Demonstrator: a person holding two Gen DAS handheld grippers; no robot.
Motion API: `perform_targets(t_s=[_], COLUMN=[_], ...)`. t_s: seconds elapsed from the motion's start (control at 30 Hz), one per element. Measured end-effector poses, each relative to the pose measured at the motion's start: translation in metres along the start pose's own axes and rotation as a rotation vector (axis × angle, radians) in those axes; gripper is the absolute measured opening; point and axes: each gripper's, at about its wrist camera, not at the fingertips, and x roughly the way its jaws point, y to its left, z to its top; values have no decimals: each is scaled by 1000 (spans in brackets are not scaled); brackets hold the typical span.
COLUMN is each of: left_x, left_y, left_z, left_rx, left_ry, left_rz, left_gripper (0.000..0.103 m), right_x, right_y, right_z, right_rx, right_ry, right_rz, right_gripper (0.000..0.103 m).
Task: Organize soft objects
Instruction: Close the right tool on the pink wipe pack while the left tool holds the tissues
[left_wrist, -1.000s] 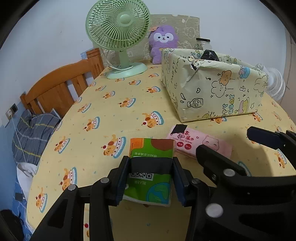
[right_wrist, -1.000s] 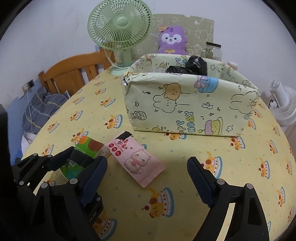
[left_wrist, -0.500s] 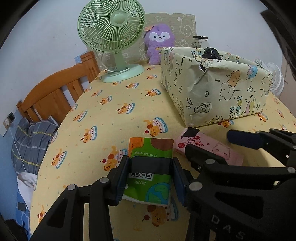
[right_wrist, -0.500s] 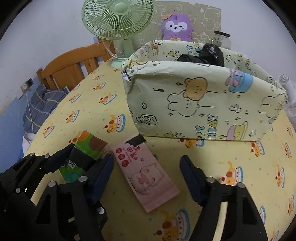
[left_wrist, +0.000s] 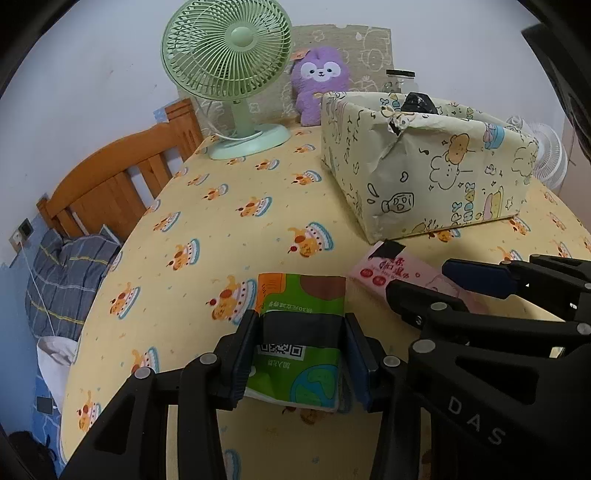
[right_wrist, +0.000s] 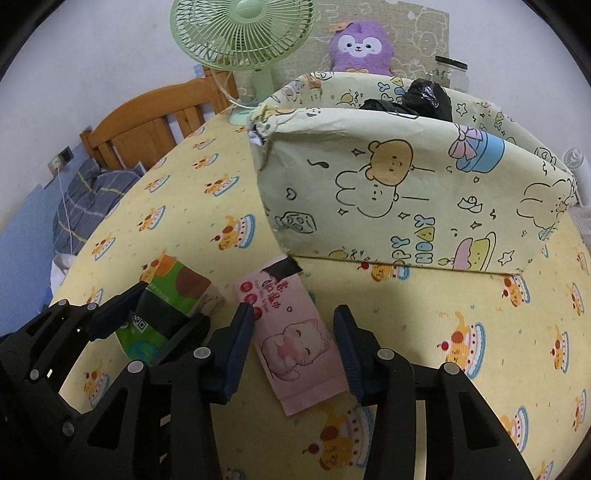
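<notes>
My left gripper (left_wrist: 301, 354) is shut on a green tissue pack (left_wrist: 301, 317), its pads pressed to both sides, low over the yellow tablecloth. The pack also shows in the right wrist view (right_wrist: 162, 310). My right gripper (right_wrist: 293, 339) is open, its fingers standing on either side of a pink wet-wipe pack (right_wrist: 291, 332) that lies flat on the cloth; I cannot tell if they touch it. The pink pack also shows in the left wrist view (left_wrist: 384, 269). A paper-wrapped open box (right_wrist: 406, 199) stands just beyond, with a black bag (right_wrist: 424, 96) inside.
A green desk fan (left_wrist: 229, 74) and a purple plush toy (left_wrist: 319, 81) stand at the table's far edge, with a glass jar (right_wrist: 452, 72) behind the box. A wooden bed frame (left_wrist: 110, 184) lies off the left edge. A white fan (left_wrist: 546, 155) stands at right.
My right gripper moved forward and down over the pink pack and its jaws narrowed around it. My left gripper kept its hold on the green pack.
</notes>
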Motion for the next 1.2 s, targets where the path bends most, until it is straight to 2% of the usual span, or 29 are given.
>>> perform_targets(t_s=[0.27,0.4,0.47,0.53,0.6,0.7,1.2], left_x=[-1,1,2,3,4,4,-11], left_y=[1,5,7,7,6,4,-25], left_z=[-3,-2,-1,0,1,1,0], left_rx=[7,-15,-27,-30,-33,-37,-22], left_ry=[4,13,16,16,17,17,5], left_rz=[-3,-25,-36,-39,-44,-55,-140], left_gripper=[46,48,49,49,49,49,45], right_x=[4,10,13,13,13,11,-18], right_y=[5,12,15,15,14,13,-13], right_z=[1,7,9,10,10,8,-9], right_rx=[-8,-36,-45,-46,-44,-23,39], right_ry=[23,34,41,43,43,33,-7], right_rz=[1,-17,-27,-32,-33,-31,-72], right_gripper=[50,56,56,55,46,42,40])
